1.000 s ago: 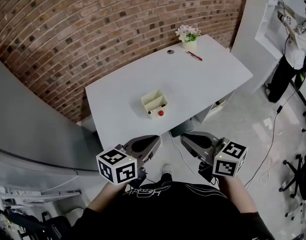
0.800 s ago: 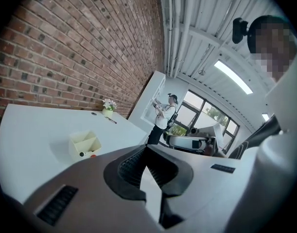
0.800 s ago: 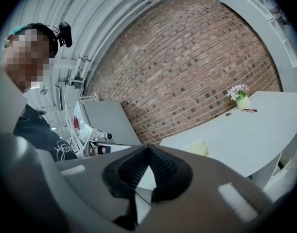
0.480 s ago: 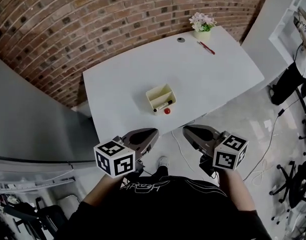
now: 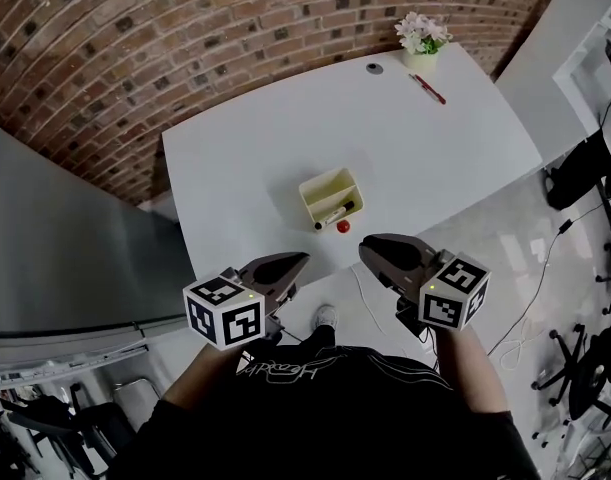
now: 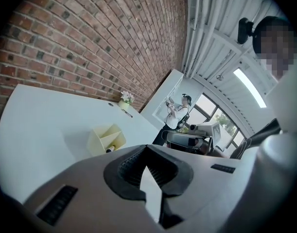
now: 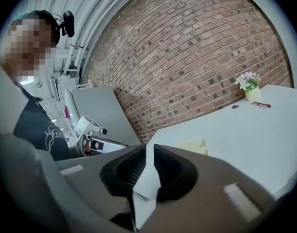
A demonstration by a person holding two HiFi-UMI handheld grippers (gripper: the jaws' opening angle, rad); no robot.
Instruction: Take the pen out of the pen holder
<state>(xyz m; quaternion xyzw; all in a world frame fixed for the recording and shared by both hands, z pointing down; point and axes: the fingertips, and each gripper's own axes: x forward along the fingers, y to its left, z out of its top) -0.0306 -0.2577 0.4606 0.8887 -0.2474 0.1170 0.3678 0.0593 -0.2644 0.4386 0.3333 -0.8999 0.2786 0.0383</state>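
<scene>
On the white table (image 5: pixel 265 158), the pen (image 5: pixel 334 214) lies slantwise in the pen holder (image 5: pixel 323 185), ahead between the left gripper (image 5: pixel 303 258) (jaws together) and the slightly nearer right gripper (image 5: pixel 366 247) (jaws just opening a little, empty).

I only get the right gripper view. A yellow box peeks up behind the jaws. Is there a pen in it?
Observer: Yes. The head view shows a dark pen lying in the pen holder's nearer compartment.
Operator: The right gripper has just been opening its jaws, nothing between them. Anything beside the holder?
Observer: A red ball sits on the table, by the holder's near side.
Operator: And the other gripper?
Observer: The left gripper has its jaws shut, empty.
</scene>
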